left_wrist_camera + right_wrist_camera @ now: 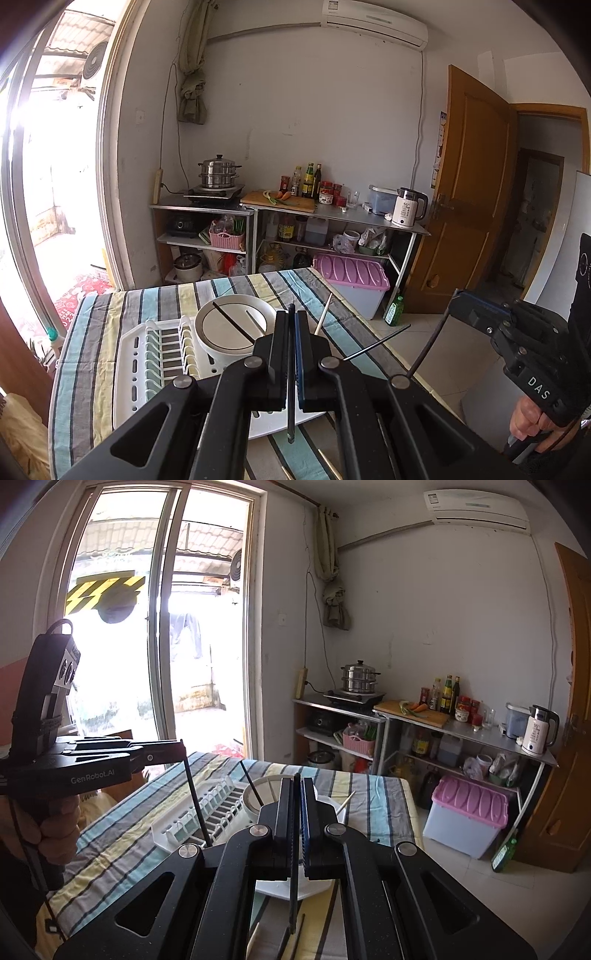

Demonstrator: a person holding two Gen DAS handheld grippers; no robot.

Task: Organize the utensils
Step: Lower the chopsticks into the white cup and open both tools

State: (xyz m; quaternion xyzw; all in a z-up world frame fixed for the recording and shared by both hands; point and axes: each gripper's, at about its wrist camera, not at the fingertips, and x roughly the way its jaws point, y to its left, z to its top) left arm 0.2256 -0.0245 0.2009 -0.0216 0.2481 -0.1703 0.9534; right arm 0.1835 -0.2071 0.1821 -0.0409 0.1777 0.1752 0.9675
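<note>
My left gripper is shut on a black chopstick that hangs down between its fingers above the table. My right gripper is shut on another black chopstick, also held upright. Each gripper shows in the other's view, the right one with its chopstick, the left one with its chopstick. A white round holder with a black chopstick in it sits on a white dish rack. A pale wooden chopstick leans beside it.
The table has a striped cloth. More chopsticks lie at its near edge. Behind it stand metal shelves with bottles, a kettle and a steamer pot, a pink-lidded bin, and a wooden door.
</note>
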